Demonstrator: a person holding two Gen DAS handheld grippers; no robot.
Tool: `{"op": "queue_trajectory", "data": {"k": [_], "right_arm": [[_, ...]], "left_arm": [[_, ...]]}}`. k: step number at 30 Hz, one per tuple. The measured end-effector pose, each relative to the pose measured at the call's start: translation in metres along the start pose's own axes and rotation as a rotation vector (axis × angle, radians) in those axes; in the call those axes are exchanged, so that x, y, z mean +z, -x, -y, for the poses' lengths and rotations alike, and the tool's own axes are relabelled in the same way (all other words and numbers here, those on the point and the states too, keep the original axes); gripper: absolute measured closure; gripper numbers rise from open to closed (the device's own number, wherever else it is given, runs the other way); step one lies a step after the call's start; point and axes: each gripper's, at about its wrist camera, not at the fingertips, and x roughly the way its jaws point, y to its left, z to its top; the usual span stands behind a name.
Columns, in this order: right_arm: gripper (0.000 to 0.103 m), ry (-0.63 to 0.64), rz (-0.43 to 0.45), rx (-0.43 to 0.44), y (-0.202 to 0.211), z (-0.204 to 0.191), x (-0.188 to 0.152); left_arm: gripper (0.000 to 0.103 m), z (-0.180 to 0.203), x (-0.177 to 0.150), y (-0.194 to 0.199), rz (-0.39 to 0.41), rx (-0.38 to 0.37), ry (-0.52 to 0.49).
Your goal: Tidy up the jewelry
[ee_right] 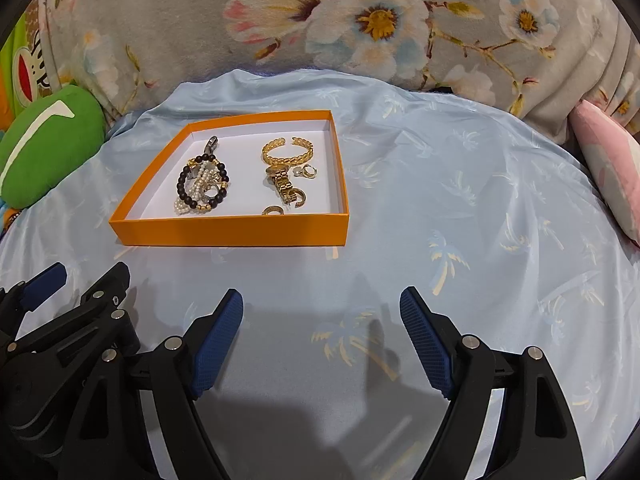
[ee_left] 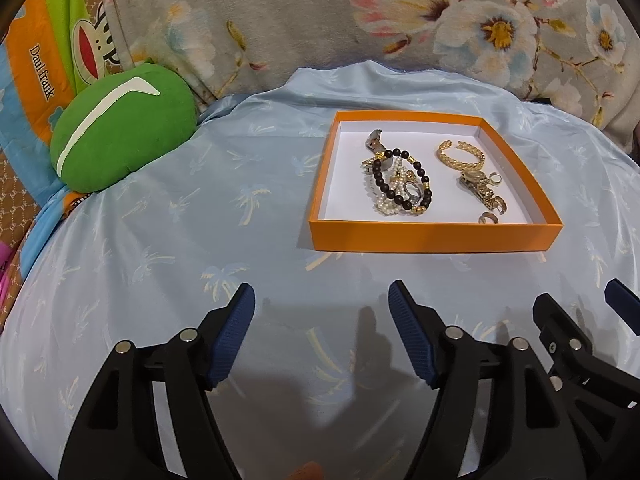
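in the orange box: 3 bracelets, 2 watches, few rings; both grippers wide open, empty.

Both cameras sit low over the light-blue palm-print cloth, looking forward and slightly down toward the floral blanket. The left wrist view has the orange jewelry box near, at 1 o'clock; the right wrist view has it at 11 o'clock. Both share the box, the cloth, the green cushion, and each catches the other tool at its edge.
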Motion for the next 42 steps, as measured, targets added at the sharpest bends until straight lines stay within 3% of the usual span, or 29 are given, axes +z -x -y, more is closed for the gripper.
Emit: {"op": "queue_trajectory", "data": {"k": [42], "right_arm": [[0.024, 0.000, -0.001, 0.000, -0.0001, -0.0001, 0.0000]], "left_arm": [[0.035, -0.0016, 0.0001, -0.0012, -0.011, 0.004, 0.002]]}}
